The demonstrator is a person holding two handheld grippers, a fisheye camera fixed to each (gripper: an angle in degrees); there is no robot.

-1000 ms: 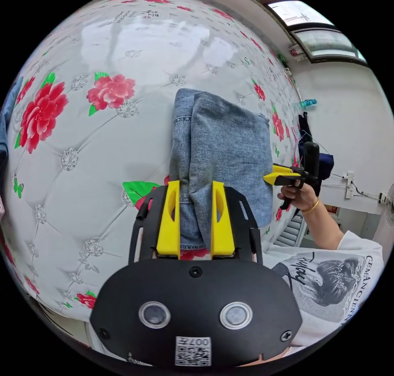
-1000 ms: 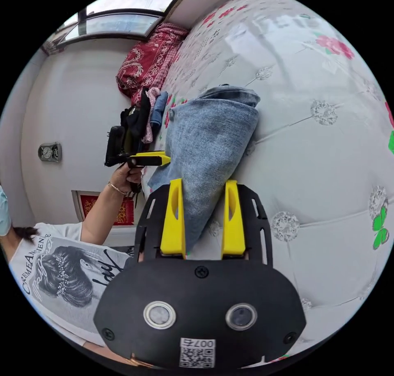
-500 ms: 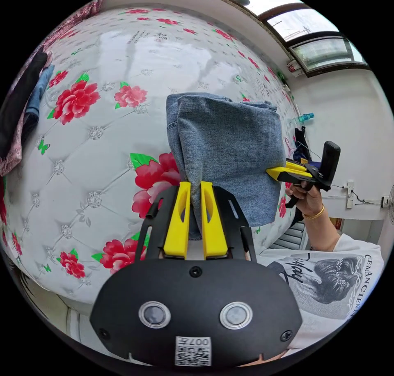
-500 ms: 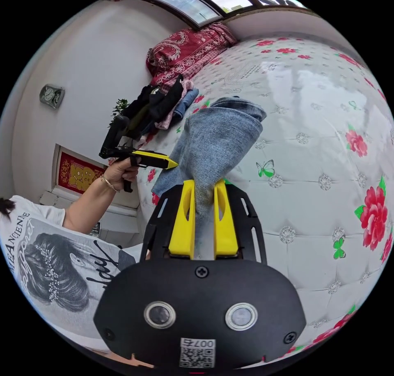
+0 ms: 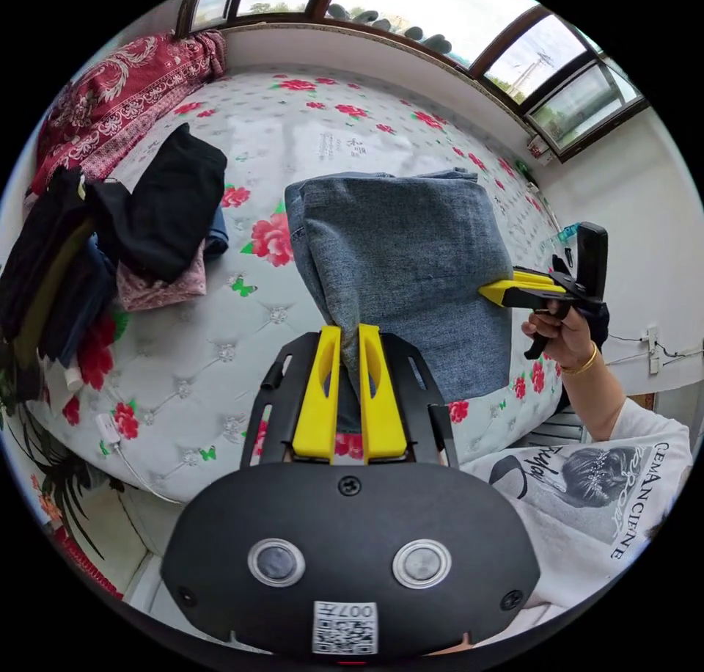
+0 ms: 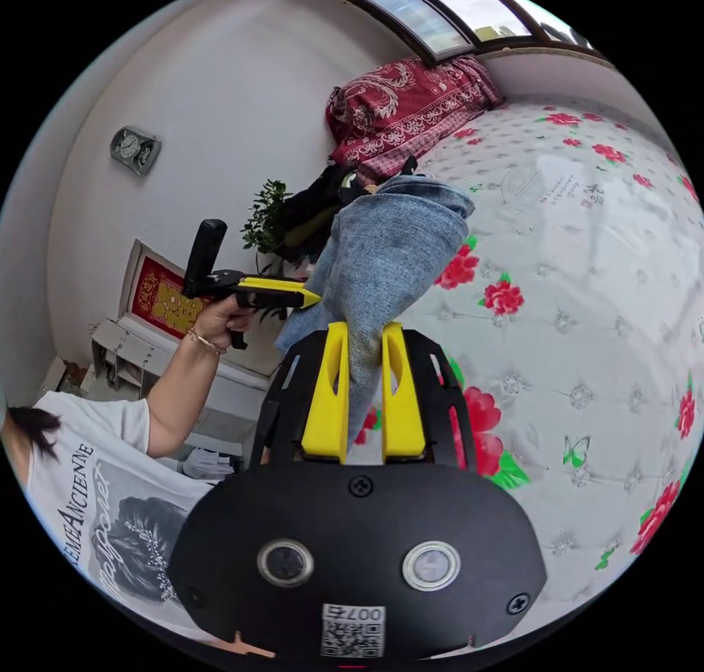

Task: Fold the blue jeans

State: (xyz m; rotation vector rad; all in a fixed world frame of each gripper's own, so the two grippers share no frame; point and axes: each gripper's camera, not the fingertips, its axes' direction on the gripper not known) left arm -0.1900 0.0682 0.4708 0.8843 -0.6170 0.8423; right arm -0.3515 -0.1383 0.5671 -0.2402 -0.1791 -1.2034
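The blue jeans are a folded, light-denim bundle held up over the flowered bed. My left gripper is shut on one near edge of the bundle. My right gripper, in a person's hand, pinches the opposite edge. In the right gripper view the jeans rise from my right gripper, which is shut on the denim. There the left gripper, in the other hand, is closed on the far edge. The bundle's lower layers hang loose between the grippers.
A pile of dark clothes lies on the bed to the left, beside a red patterned quilt. The person in a white printed T-shirt stands at the bed's edge. A potted plant and a low shelf stand by the wall.
Both grippers were open around the jeans' edges a second ago; they have shut on the denim and raised the bundle off the bed. Both cameras have tilted up, bringing in the clothes pile and windows.
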